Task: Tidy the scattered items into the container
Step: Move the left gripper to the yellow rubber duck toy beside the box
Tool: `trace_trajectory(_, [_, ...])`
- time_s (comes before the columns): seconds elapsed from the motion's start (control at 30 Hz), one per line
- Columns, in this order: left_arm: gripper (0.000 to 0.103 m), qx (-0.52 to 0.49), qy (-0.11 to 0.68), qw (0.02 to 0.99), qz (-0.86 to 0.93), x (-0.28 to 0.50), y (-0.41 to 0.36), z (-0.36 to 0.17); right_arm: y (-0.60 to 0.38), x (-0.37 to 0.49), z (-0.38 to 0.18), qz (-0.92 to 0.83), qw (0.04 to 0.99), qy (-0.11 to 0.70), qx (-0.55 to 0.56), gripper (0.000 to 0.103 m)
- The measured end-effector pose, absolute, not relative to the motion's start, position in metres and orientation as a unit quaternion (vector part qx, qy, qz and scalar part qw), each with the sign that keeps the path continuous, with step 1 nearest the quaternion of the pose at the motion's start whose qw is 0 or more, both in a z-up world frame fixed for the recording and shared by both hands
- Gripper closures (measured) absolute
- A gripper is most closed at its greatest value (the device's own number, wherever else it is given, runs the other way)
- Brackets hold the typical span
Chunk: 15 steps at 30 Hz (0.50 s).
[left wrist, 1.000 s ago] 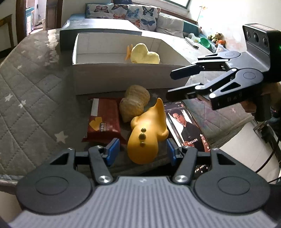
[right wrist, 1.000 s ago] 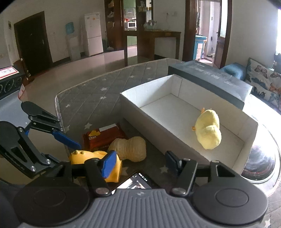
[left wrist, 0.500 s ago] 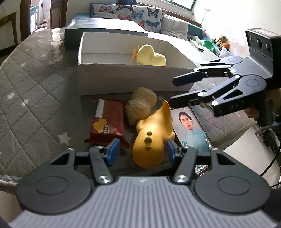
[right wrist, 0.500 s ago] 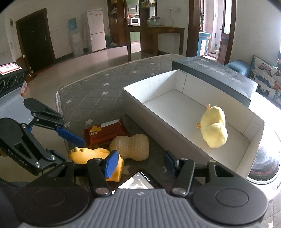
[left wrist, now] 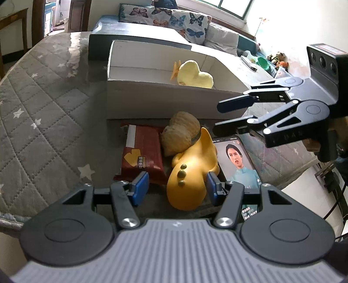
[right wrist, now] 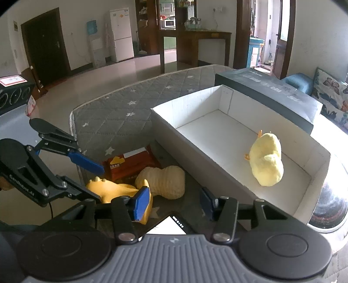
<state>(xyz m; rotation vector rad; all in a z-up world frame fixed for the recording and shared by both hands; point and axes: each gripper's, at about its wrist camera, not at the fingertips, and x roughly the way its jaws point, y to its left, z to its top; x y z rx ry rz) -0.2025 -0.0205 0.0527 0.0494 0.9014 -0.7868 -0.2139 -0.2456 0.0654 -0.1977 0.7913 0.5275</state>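
Note:
A white cardboard box [left wrist: 152,102] [right wrist: 195,152] stands on a grey quilted mat, with a pale yellow plush duck [left wrist: 193,75] [right wrist: 266,162] inside it. In front of the box lie a red snack packet [left wrist: 142,155] [right wrist: 128,162], a tan peanut-shaped toy [left wrist: 180,133] [right wrist: 165,181], an orange-yellow toy [left wrist: 191,174] [right wrist: 113,191] and a lit phone [left wrist: 239,161] [right wrist: 169,225]. My left gripper [left wrist: 176,188] [right wrist: 95,180] is open, its blue pads on either side of the orange-yellow toy's near end. My right gripper [right wrist: 174,202] [left wrist: 216,118] is open, hovering above the phone and the peanut toy.
A dark flat box [left wrist: 134,40] [right wrist: 267,95] lies behind the white box. Butterfly cushions [left wrist: 174,18] and a sofa stand beyond. The mat's edge [right wrist: 72,122] drops to the tiled floor on the left of the right wrist view.
My left gripper has moved forward and right, so the orange-yellow toy now sits between its pads. The right gripper has shifted slightly nearer the box. Nothing has been taken hold of.

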Motion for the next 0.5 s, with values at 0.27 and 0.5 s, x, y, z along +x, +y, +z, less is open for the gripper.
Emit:
trace_trajectory(0.27, [0.046, 0.034, 0.426, 0.820, -0.381, -0.210, -0.027, 0.048, -0.247, -0.210, 0.070, 0.250, 0.885, 0.379, -0.103, 0.054])
trace_trajectory(0.5, [0.046, 0.042, 0.428, 0.816, -0.386, -0.212, -0.031, 0.045, -0.248, -0.208, 0.072, 0.252, 0.884, 0.379, -0.107, 0.054])
